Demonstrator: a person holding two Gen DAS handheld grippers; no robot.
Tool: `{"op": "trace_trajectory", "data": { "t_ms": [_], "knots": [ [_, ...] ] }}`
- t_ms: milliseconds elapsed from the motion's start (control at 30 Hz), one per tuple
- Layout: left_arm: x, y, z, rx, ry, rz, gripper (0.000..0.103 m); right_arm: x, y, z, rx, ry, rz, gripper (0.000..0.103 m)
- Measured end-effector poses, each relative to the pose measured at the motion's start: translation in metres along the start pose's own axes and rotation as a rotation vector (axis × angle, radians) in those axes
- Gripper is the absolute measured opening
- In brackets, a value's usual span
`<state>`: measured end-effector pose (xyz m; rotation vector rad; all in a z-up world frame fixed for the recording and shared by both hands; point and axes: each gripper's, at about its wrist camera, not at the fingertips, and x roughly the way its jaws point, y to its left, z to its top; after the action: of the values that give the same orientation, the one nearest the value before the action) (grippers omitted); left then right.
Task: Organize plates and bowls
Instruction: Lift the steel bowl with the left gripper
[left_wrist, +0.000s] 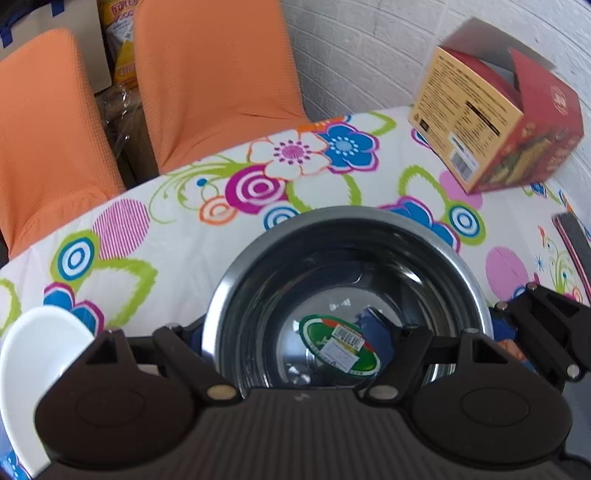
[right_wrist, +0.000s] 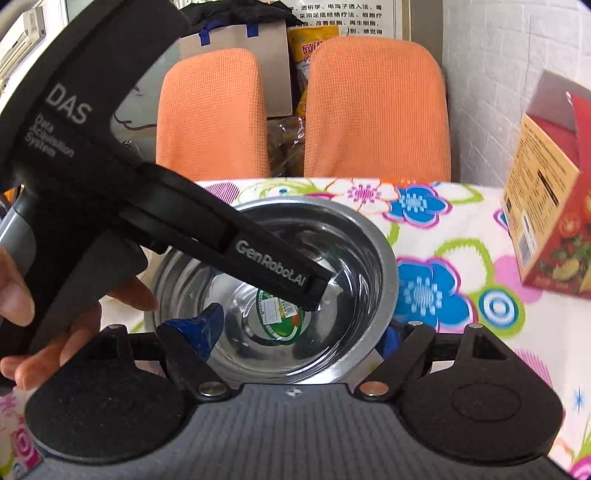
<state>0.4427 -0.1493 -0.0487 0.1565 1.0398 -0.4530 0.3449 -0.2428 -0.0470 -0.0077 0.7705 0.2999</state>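
1. We take the steel bowl (left_wrist: 347, 295) as our landmark; it sits on the flowered surface (left_wrist: 184, 236), mouth up, with a green label (left_wrist: 340, 345) on its floor. It is round, so we see no long axis.
2. Its near rim is hidden behind the left tongs (left_wrist: 291, 343) in the left view and behind the right tongs (right_wrist: 299, 325) in the right view.
3. In the right view the left tongs reach over the bowl's left rim, their tip down inside it, covering part of the label.
4. The left tongs stand apart, one finger outside the bowl's left wall and one inside near the label; whether they touch the wall we cannot tell.
5. The right tongs stand apart too, a blue pad (right_wrist: 201, 325) inside the bowl at its near left and the other finger outside its right rim.
6. Left of the bowl a white dish (left_wrist: 33, 369) is cut off by the frame and the tongs.
7. Beyond the bowl to its right a red box (left_wrist: 495, 122) stands on the surface; behind it are two orange chairs (left_wrist: 218, 74).
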Motion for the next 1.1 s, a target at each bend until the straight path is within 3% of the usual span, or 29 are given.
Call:
{"op": "trace_trajectory", "data": {
  "t_ms": [233, 433, 633, 900, 1000, 1100],
  "knots": [
    [0.0, 0.002, -0.002, -0.003, -0.018, 0.014, 0.075, -0.008, -0.001, -0.018, 0.009, 0.009, -0.003, 0.069],
    [0.005, 0.004, -0.001, 0.0, -0.031, 0.027, 0.075, -0.006, -0.017, -0.02, 0.051, -0.008, -0.056, 0.069],
    [0.005, 0.002, -0.003, 0.014, -0.05, 0.032, 0.075, 0.004, -0.007, -0.021, -0.036, -0.019, -0.105, 0.07],
    [0.005, 0.002, -0.006, 0.02, -0.065, 0.031, 0.074, 0.004, -0.013, -0.024, -0.04, -0.053, -0.091, 0.073],
    [0.003, 0.002, -0.006, 0.038, -0.069, 0.037, 0.067, 0.004, -0.009, -0.02, -0.031, -0.021, -0.105, 0.073],
    [0.0, 0.002, -0.007, 0.059, -0.069, 0.046, 0.058, 0.001, -0.011, -0.019, -0.017, -0.039, 0.001, 0.067]
  ]
}}
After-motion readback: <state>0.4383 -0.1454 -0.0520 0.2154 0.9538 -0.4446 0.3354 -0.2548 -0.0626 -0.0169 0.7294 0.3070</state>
